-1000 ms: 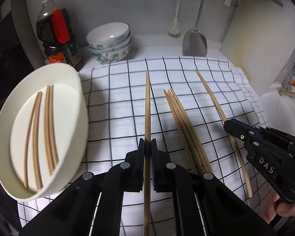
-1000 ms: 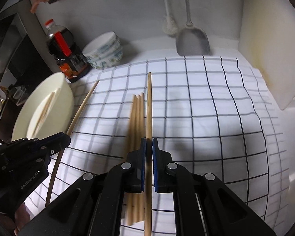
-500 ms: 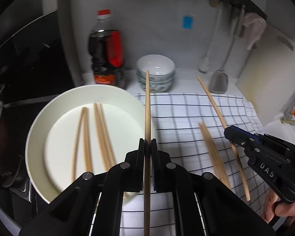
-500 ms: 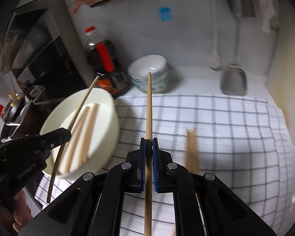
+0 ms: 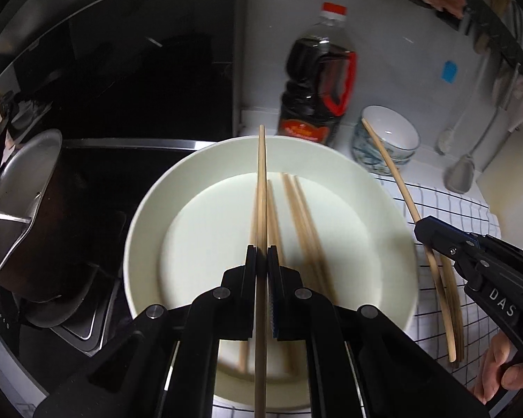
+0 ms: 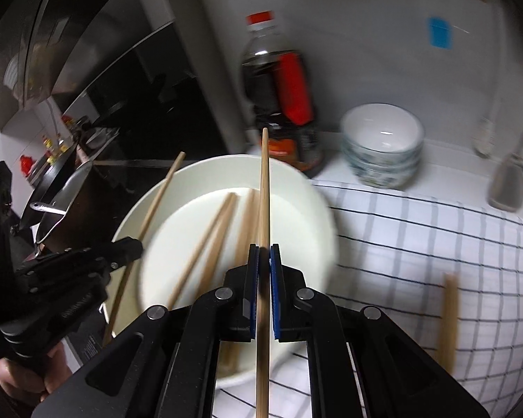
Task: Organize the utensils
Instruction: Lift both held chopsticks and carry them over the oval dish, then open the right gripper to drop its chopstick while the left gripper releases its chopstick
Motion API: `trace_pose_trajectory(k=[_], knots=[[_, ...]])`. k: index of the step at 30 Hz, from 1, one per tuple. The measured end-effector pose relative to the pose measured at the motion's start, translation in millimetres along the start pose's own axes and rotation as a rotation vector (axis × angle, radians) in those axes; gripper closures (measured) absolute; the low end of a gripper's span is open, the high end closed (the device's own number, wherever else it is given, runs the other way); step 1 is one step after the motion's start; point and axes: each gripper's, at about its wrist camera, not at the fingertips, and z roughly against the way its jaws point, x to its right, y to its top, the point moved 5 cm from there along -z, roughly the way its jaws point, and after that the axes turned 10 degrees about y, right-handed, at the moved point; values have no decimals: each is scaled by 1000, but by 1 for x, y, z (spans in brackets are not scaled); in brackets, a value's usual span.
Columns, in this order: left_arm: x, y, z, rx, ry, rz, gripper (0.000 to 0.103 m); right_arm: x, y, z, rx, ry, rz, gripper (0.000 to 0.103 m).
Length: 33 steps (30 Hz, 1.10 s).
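Each claw, left (image 5: 261,261) and right (image 6: 264,261), is clamped on one chopstick (image 5: 261,188) near mid-length above the white plate (image 5: 146,216); it is light, stiff and probably slippery.

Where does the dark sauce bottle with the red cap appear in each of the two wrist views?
Left wrist view: the sauce bottle stands upper right of centre, behind the white plate.
Right wrist view: the sauce bottle stands at top centre, again behind the plate.
Shared landmark: the stacked bowls just right of the bottle.
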Motion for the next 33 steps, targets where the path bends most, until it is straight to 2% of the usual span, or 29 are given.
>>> trace_pose_trajectory(k=[8, 17, 22, 33], knots=[[-17, 3, -32, -41, -6, 10, 96, -24, 9, -48, -56, 30, 2, 97], [-16, -2, -61, -83, -17, -15, 96, -5, -3, -83, -137, -24, -85, 97], [-17, -5, -71, -101, -19, -24, 96, 5, -11, -94, -174, -69, -116, 97], [-16, -10, -88, -145, -29, -33, 96, 14, -22, -101, -206, -97, -141, 97]])
